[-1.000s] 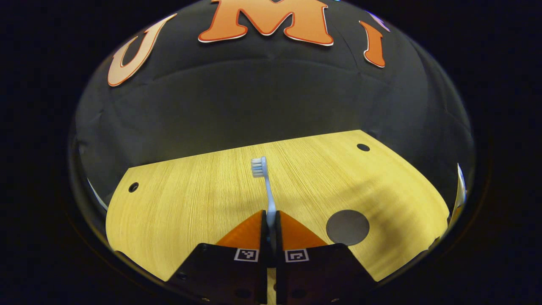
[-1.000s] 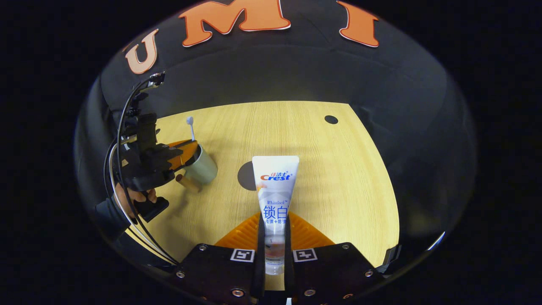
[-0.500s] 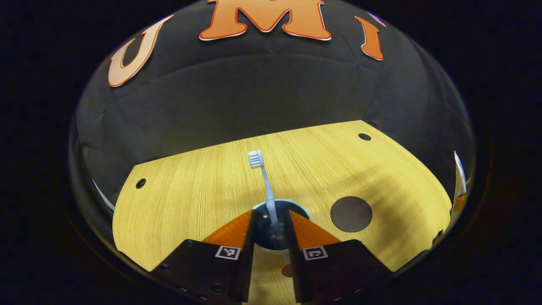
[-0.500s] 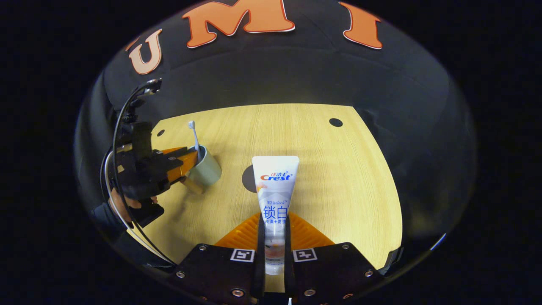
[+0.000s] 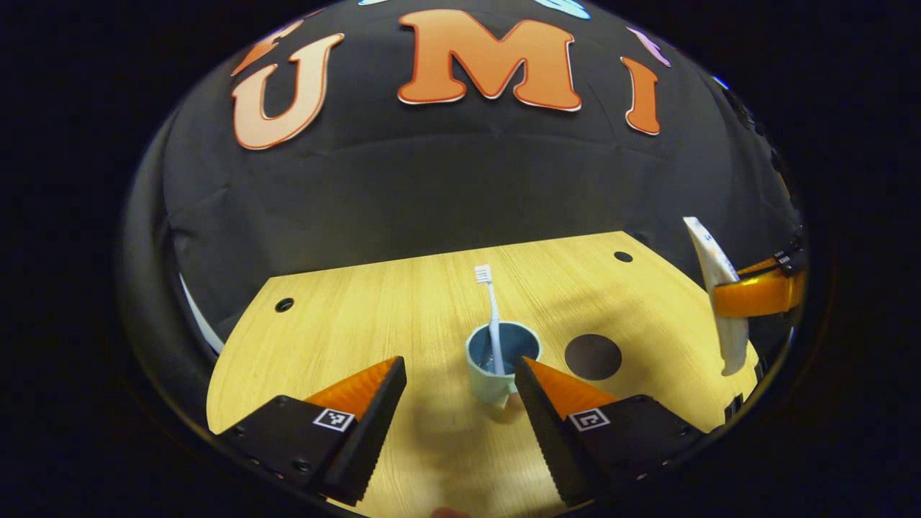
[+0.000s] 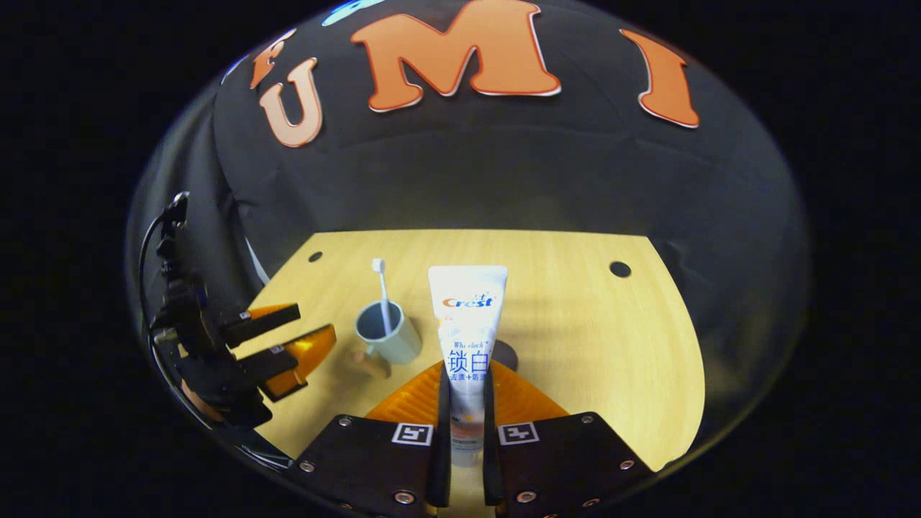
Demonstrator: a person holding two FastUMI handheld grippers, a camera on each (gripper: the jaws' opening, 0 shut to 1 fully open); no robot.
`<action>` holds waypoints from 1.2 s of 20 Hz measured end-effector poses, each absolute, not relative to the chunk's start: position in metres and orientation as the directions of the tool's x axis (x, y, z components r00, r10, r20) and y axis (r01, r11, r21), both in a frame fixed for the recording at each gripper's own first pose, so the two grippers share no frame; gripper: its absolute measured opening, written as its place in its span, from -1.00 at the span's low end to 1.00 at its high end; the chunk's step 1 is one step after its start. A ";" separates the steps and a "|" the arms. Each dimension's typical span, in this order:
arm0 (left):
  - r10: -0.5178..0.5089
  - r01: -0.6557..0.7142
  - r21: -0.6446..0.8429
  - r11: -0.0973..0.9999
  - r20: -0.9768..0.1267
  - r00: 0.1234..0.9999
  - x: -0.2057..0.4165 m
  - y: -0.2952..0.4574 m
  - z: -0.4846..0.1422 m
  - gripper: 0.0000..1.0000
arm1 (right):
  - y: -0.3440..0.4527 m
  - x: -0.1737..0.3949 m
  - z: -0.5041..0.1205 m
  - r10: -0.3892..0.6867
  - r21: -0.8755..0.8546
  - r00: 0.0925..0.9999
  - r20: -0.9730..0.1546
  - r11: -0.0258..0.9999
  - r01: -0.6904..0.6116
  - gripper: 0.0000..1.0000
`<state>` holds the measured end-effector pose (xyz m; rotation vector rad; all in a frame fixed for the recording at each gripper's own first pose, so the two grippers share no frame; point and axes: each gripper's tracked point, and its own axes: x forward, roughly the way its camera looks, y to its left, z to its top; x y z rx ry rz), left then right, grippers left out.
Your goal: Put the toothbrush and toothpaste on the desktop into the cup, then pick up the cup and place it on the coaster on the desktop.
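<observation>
Two grippers: left (image 5: pixel 457 385) spread wide, empty, near cup (image 5: pixel 496 363) holding brush (image 5: pixel 491 316); right (image 6: pixel 466 424) clamped on paste (image 6: pixel 466 324) above desk (image 6: pixel 575 324)

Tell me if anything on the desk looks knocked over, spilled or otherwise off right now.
Nothing stands out. The cup stands upright with the toothbrush leaning in it, beside the coaster. The toothpaste is in the right gripper; the left gripper is open.
</observation>
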<state>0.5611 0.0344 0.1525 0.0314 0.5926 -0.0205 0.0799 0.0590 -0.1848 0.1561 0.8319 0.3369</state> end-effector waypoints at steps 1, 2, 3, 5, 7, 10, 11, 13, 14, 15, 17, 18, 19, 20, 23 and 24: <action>0.005 0.008 0.021 1.000 -0.554 0.833 0.555 0.041 0.157 0.92 | 0.070 0.089 -0.178 0.375 0.276 0.638 -0.672 0.927 -0.254 -0.63; 0.020 -0.013 0.017 1.000 -0.548 0.837 0.547 0.048 0.161 0.93 | 0.080 0.098 -0.172 0.397 0.285 0.654 -0.645 0.918 -0.276 -0.63; 0.034 -0.031 0.016 0.999 -0.543 0.839 0.540 0.055 0.165 0.92 | 0.089 0.104 -0.167 0.416 0.294 0.670 -0.615 0.909 -0.295 -0.63; 0.058 -0.059 0.015 0.998 -0.522 0.851 0.528 0.068 0.175 0.93 | 0.107 0.122 -0.161 0.443 0.298 0.699 -0.562 0.896 -0.329 -0.63; 0.094 -0.090 0.032 0.995 -0.504 0.859 0.518 0.082 0.183 0.93 | 0.121 0.133 -0.160 0.466 0.300 0.715 -0.522 0.885 -0.357 -0.63; 0.137 -0.124 0.060 0.991 -0.476 0.869 0.498 0.099 0.194 0.93 | 0.147 0.149 -0.150 0.512 0.318 0.733 -0.448 0.857 -0.405 -0.63; 0.146 -0.130 0.067 0.989 -0.473 0.869 0.495 0.103 0.196 0.93 | 0.154 0.154 -0.147 0.526 0.322 0.739 -0.421 0.849 -0.420 -0.63; 0.158 -0.134 0.083 0.987 -0.478 0.864 0.492 0.101 0.199 0.93 | 0.168 0.162 -0.140 0.553 0.330 0.746 -0.371 0.830 -0.451 -0.63; 0.165 -0.137 0.093 0.986 -0.483 0.860 0.487 0.103 0.197 0.92 | 0.177 0.167 -0.137 0.567 0.329 0.747 -0.347 0.820 -0.469 -0.63; 0.173 -0.140 0.103 0.985 -0.489 0.855 0.483 0.105 0.196 0.92 | 0.184 0.171 -0.134 0.577 0.323 0.751 -0.321 0.812 -0.486 -0.63; 0.186 -0.147 0.117 0.982 -0.501 0.845 0.479 0.107 0.192 0.92 | 0.198 0.180 -0.131 0.597 0.310 0.755 -0.271 0.796 -0.519 -0.64; 0.191 -0.150 0.120 0.981 -0.510 0.838 0.475 0.107 0.189 0.92 | 0.206 0.181 -0.130 0.608 0.298 0.755 -0.246 0.789 -0.538 -0.64; 0.199 -0.158 0.123 0.980 -0.518 0.832 0.473 0.109 0.188 0.92 | 0.212 0.185 -0.131 0.615 0.279 0.756 -0.224 0.784 -0.555 -0.64; 0.202 -0.163 0.121 0.979 -0.525 0.827 0.471 0.110 0.186 0.93 | 0.220 0.185 -0.132 0.628 0.261 0.749 -0.209 0.774 -0.576 -0.64; 0.215 -0.178 0.121 0.977 -0.542 0.812 0.471 0.113 0.182 0.92 | 0.240 0.185 -0.150 0.666 0.228 0.713 -0.219 0.745 -0.627 -0.64; 0.221 -0.184 0.122 0.975 -0.546 0.808 0.471 0.114 0.178 0.93 | 0.244 0.184 -0.156 0.676 0.221 0.702 -0.225 0.737 -0.639 -0.63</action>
